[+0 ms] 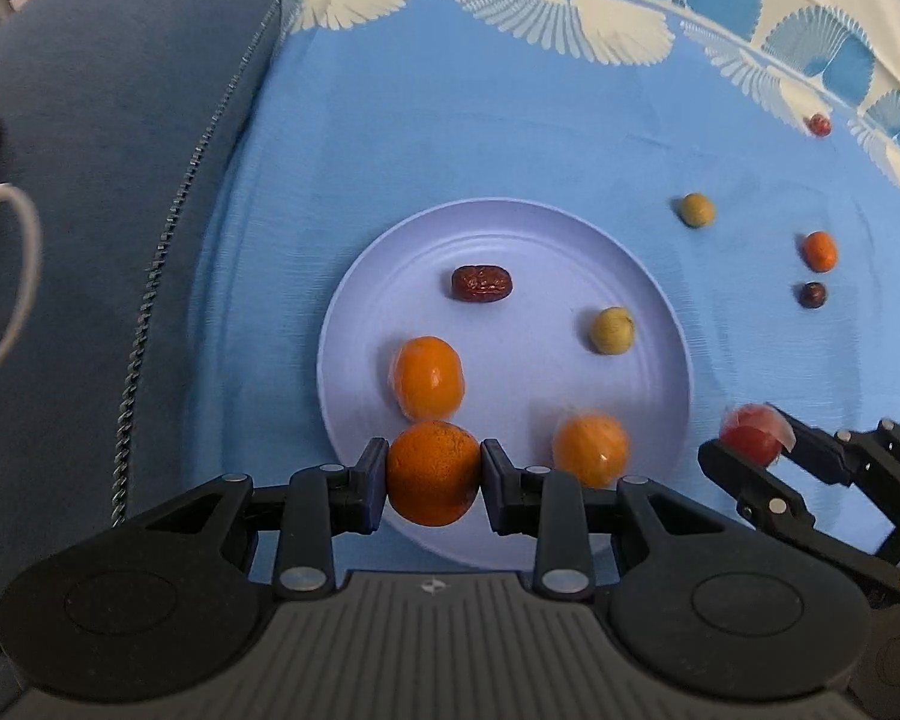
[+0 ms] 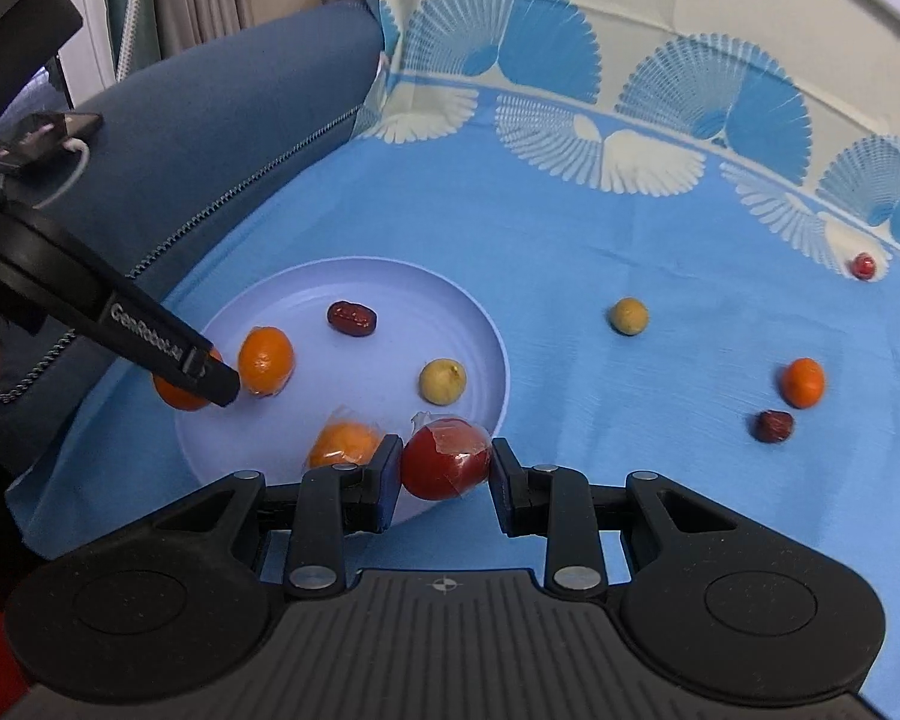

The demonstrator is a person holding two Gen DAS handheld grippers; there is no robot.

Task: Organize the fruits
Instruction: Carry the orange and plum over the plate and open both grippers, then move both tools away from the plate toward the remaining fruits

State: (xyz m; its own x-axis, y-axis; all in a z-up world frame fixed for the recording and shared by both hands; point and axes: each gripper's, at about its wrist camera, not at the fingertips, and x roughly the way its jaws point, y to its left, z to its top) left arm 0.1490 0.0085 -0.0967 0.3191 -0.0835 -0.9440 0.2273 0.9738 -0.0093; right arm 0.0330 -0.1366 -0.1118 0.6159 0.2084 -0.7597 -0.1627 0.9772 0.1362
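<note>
Blue cloth (image 1: 510,138) w/ lilac plate (image 1: 510,228), fruit on & off it.
L gripper (image 1: 433,474) clamps orange (image 1: 433,471) over plate's near rim; R gripper (image 2: 446,468) clamps wrapped red fruit (image 2: 446,465) at plate edge.

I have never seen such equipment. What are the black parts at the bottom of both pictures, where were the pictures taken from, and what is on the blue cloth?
The black parts are two hand-held grippers; no robot arm is present. Each carries a camera looking along its fingers, so one picture comes from the left gripper, the other from the right gripper. The left one is shut on an orange fruit; the right one is shut on a red fruit with clear wrap on it. On the blue cloth stands a pale plate holding a red date, a green fruit and two wrapped oranges. More small fruits lie on the cloth outside the plate.
</note>
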